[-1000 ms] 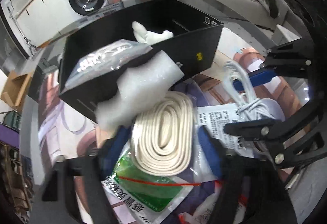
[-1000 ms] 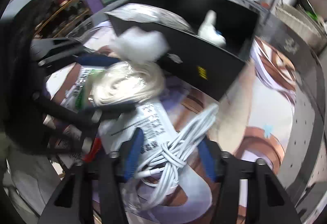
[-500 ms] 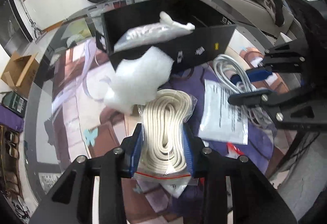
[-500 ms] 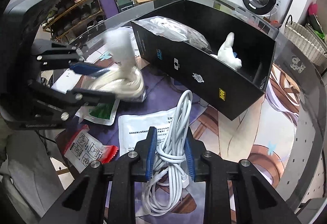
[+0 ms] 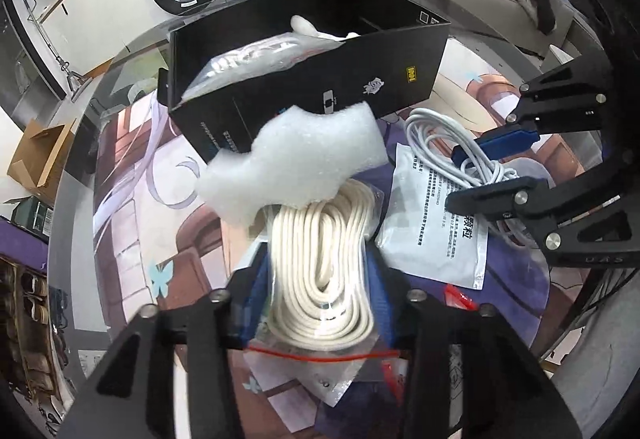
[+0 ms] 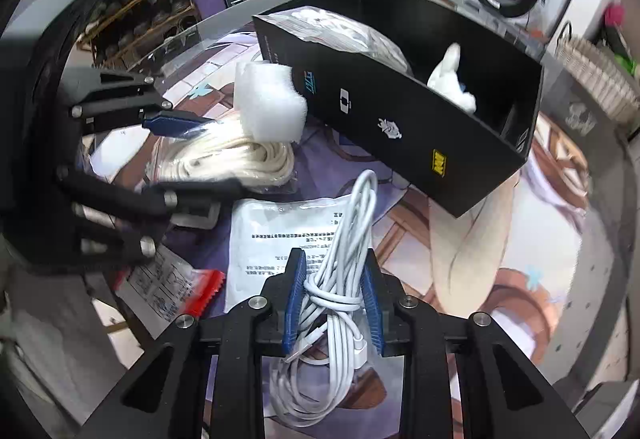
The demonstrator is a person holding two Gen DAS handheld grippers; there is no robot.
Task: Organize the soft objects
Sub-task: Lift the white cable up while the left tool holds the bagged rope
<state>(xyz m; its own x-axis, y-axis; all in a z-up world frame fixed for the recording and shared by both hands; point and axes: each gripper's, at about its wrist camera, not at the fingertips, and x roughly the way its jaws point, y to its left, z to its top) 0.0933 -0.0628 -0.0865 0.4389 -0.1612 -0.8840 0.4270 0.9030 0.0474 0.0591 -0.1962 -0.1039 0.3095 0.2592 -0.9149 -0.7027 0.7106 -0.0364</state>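
Grippers [image 5: 320, 303] [image 6: 332, 303] hold one rope bag [image 5: 320, 279], one cable bundle [image 6: 340, 303].

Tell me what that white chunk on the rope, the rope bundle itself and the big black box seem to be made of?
White chunk: looks like soft packing foam, with a matte, grainy surface and ragged torn edges.
Rope bundle: probably woven cotton or similar cord, cream and matte, inside a clear glossy plastic zip bag with a red seal.
Black box: apparently printed cardboard with a smooth, slightly satin finish, thin walls and sharp folded corners.
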